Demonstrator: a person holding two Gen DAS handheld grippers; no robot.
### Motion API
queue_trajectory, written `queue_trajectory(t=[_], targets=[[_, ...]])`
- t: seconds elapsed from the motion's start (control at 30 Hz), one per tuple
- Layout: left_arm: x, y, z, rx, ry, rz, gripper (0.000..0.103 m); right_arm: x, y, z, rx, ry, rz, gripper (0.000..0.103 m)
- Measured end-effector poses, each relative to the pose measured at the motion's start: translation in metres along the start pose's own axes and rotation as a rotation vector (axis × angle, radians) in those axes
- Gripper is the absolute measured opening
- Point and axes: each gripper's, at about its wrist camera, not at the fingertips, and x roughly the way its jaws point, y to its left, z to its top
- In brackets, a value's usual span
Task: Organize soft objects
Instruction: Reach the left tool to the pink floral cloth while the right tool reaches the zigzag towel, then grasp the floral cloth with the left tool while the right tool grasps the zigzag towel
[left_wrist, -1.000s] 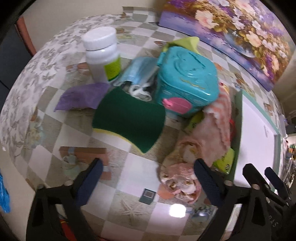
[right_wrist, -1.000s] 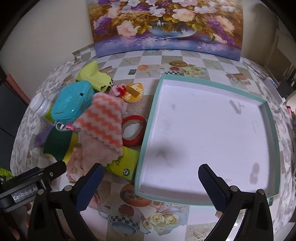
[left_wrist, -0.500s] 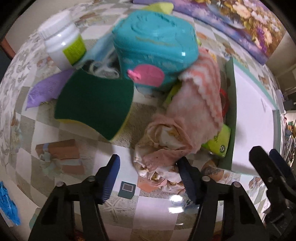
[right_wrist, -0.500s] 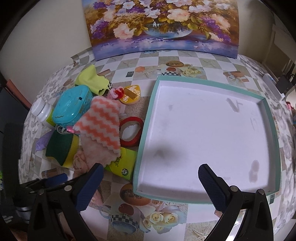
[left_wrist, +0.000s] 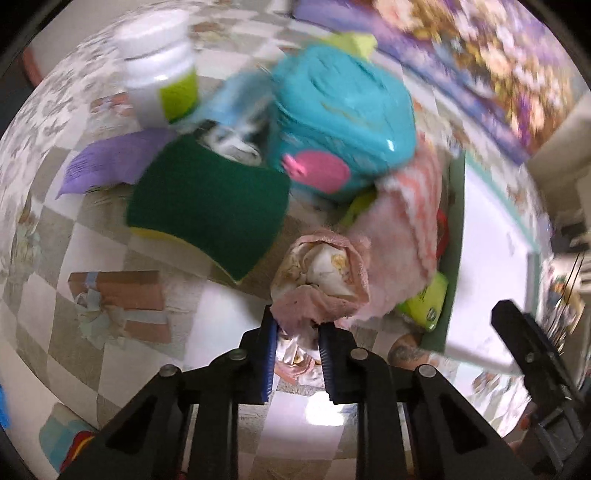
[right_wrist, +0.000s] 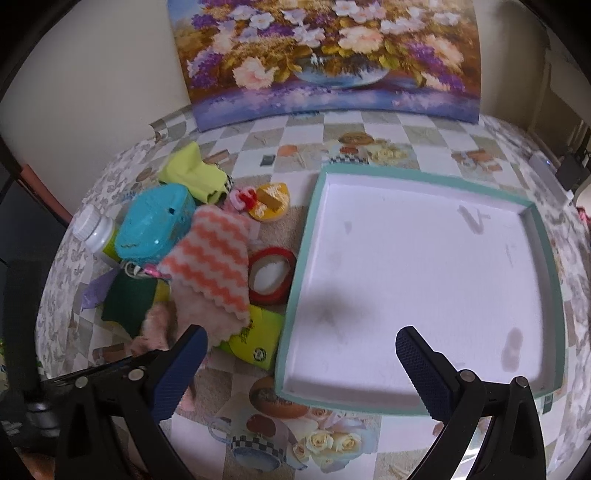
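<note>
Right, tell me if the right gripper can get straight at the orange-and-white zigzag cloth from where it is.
Probably yes. The right gripper is open and holds nothing, and the orange-and-white zigzag cloth lies on top of the pile, uncovered. The left gripper, shut on the pink printed cloth just beside it, crowds that side.

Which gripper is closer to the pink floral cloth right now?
Left. The left gripper has just closed its jaws on the pink floral cloth. The right gripper hangs open over the white tray, beside the pile.
</note>
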Motion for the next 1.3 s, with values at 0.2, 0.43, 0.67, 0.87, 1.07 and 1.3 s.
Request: queue_trajectory(t=[0.2,0.43,0.67,0.87,1.07,1.3], targets=[[-0.021,0.015,-0.002,-0.059,-0.068,0.007,0.021,-0.007,0.006,0.006,-0.035,-0.056,0.036,0.103],[-0.041,0.012,0.004,-0.108,-0.104,0.005,0.021,-0.009,0.009,0.014,-0.045,-0.072,0.012,0.103],[-0.056,0.003,0.022,-0.17,-0.162,0.066,0.021,0.003,0.017,0.026,-0.064,-0.044,0.074,0.103],[-0.043,0.004,0.033,-0.163,-0.178,0.106,0.022,0.028,0.043,0.031,-0.17,0.005,0.077,0.1],[-0.045,0.016,0.038,-0.179,-0.198,0.137,0.022,0.054,0.065,0.032,-0.223,0.061,0.086,0.088],[-0.026,0.013,0.04,-0.165,-0.135,0.11,0.022,0.069,0.08,0.025,-0.25,0.08,0.076,0.066]])
